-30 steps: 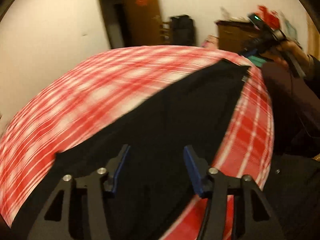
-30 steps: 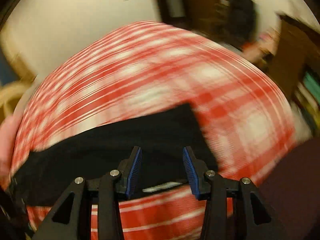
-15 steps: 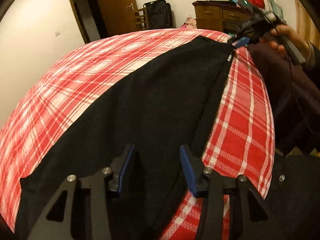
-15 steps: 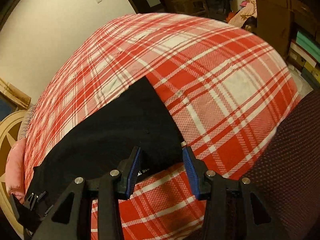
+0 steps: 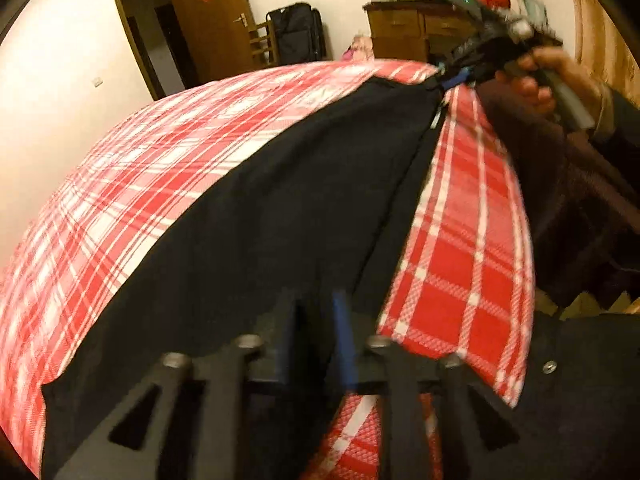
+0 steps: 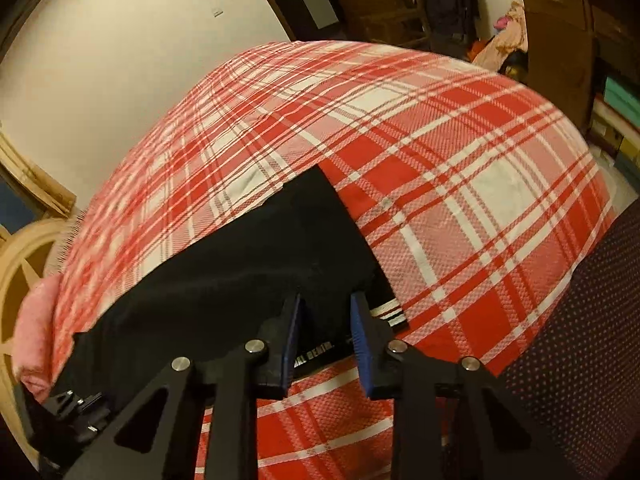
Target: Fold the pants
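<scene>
Black pants (image 5: pixel 280 200) lie stretched along the near edge of a bed with a red and white plaid cover (image 5: pixel 180 160). My left gripper (image 5: pixel 316 320) has its blue pads drawn close on the pants' fabric at one end. At the far end a hand (image 5: pixel 536 80) holds my right gripper (image 5: pixel 452 80) on the pants' corner. In the right wrist view the right gripper (image 6: pixel 326 320) pinches the edge of the pants (image 6: pixel 240 280) that carries a printed label, and the left gripper (image 6: pixel 76 408) shows at the lower left.
The plaid cover (image 6: pixel 440 160) extends far beyond the pants. A pink cloth (image 6: pixel 36 320) and a wooden headboard (image 6: pixel 16 264) sit at one end. A door (image 5: pixel 208 20), a dark suitcase (image 5: pixel 296 32) and a wooden dresser (image 5: pixel 400 28) line the far wall.
Both grippers' fingers have drawn closer together around the pants' near edge. The left view has dropped lower over the fabric and is blurred.
</scene>
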{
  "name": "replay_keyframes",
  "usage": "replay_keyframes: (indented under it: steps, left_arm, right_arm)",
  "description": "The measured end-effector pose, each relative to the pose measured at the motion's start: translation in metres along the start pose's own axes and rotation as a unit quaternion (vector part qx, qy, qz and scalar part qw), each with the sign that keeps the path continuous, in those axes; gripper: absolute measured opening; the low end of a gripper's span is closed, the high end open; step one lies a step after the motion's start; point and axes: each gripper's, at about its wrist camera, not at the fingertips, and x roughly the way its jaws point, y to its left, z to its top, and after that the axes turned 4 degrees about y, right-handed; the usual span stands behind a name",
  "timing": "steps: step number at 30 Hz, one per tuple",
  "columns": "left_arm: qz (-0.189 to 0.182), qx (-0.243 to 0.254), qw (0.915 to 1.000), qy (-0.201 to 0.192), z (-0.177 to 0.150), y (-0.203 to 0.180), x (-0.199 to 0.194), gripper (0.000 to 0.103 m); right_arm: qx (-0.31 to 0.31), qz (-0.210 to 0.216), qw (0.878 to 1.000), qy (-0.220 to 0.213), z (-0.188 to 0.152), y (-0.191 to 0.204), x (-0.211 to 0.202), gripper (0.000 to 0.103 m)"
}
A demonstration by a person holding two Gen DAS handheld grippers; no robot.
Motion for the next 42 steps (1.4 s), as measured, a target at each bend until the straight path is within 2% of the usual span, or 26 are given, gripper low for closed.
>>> replay_keyframes:
  steps: [2, 3, 4, 7, 10, 15, 19, 22, 26, 28, 29, 30, 31, 32, 34, 36, 38, 41, 42]
  left_arm:
    - [-0.006, 0.003, 1.0, 0.003, -0.001, -0.001, 0.005, 0.033]
    - [-0.01, -0.001, 0.9999, 0.006, 0.0, 0.0, 0.007, 0.026]
    - [-0.02, -0.011, 0.9997, 0.002, 0.001, 0.003, 0.007, 0.014]
    - [-0.029, -0.023, 0.9993, 0.004, 0.005, 0.008, 0.006, 0.007]
    - [-0.029, -0.032, 0.999, -0.011, 0.009, 0.014, -0.003, 0.006]
    - [-0.053, -0.034, 0.9973, -0.038, 0.011, 0.018, -0.027, 0.006]
    - [-0.059, -0.023, 0.9977, -0.025, 0.005, 0.008, -0.019, 0.006]
    - [-0.075, -0.032, 0.9966, -0.016, -0.001, 0.005, -0.008, 0.006]
    - [-0.075, -0.027, 0.9967, -0.014, -0.001, 0.002, -0.009, 0.006]
    - [-0.062, -0.018, 0.9978, -0.014, 0.001, 0.001, -0.009, 0.01]
    - [-0.059, -0.018, 0.998, -0.013, 0.002, 0.0, -0.009, 0.012]
    - [-0.063, -0.017, 0.9978, -0.011, 0.002, -0.001, -0.011, 0.017]
    - [-0.061, -0.013, 0.9979, -0.015, 0.001, -0.002, -0.016, 0.017]
    - [-0.057, -0.008, 0.9981, -0.023, -0.001, -0.003, -0.023, 0.017]
    - [-0.056, -0.006, 0.9976, -0.039, -0.008, 0.0, -0.036, 0.026]
    - [-0.048, -0.012, 0.9977, -0.046, -0.014, 0.005, -0.045, 0.033]
    - [-0.027, -0.025, 0.9979, -0.052, -0.025, 0.017, -0.053, 0.036]
    - [-0.004, -0.068, 0.9967, -0.045, -0.042, 0.041, -0.056, 0.037]
    - [0.002, -0.08, 0.9959, -0.042, -0.048, 0.049, -0.055, 0.037]
  right_arm:
    - [0.009, 0.007, 1.0, 0.001, -0.002, -0.003, 0.001, 0.026]
    - [0.008, 0.006, 1.0, 0.0, -0.004, -0.003, 0.001, 0.026]
    - [0.001, -0.003, 1.0, -0.004, -0.004, -0.002, 0.0, 0.026]
    - [-0.023, -0.016, 1.0, -0.008, -0.005, 0.006, -0.003, 0.023]
    - [-0.04, -0.027, 0.999, -0.02, -0.004, 0.013, -0.008, 0.02]
    - [-0.05, -0.038, 0.997, -0.036, 0.0, 0.018, -0.023, 0.018]
    - [-0.053, -0.047, 0.997, -0.028, -0.006, 0.015, -0.025, 0.018]
    - [-0.046, -0.061, 0.997, -0.006, -0.01, 0.004, -0.01, 0.018]
    - [-0.049, -0.066, 0.997, 0.001, -0.01, 0.001, -0.001, 0.018]
    - [-0.057, -0.075, 0.996, 0.004, -0.009, 0.003, -0.001, 0.02]
    - [-0.055, -0.083, 0.995, 0.01, -0.009, 0.003, 0.0, 0.029]
    - [-0.056, -0.1, 0.993, 0.012, -0.008, 0.004, -0.002, 0.043]
    - [-0.058, -0.131, 0.99, -0.002, -0.007, 0.005, -0.008, 0.049]
    - [-0.059, -0.146, 0.987, -0.023, -0.007, 0.007, -0.014, 0.05]
    - [-0.067, -0.129, 0.988, -0.054, 0.001, 0.015, -0.026, 0.05]
    - [-0.076, -0.088, 0.992, -0.054, 0.015, 0.027, -0.026, 0.05]
    - [-0.077, -0.064, 0.994, -0.036, 0.034, 0.035, -0.01, 0.05]
    - [-0.082, -0.085, 0.993, -0.017, 0.057, 0.036, 0.024, 0.047]
    - [-0.082, -0.084, 0.993, -0.004, 0.061, 0.035, 0.034, 0.037]
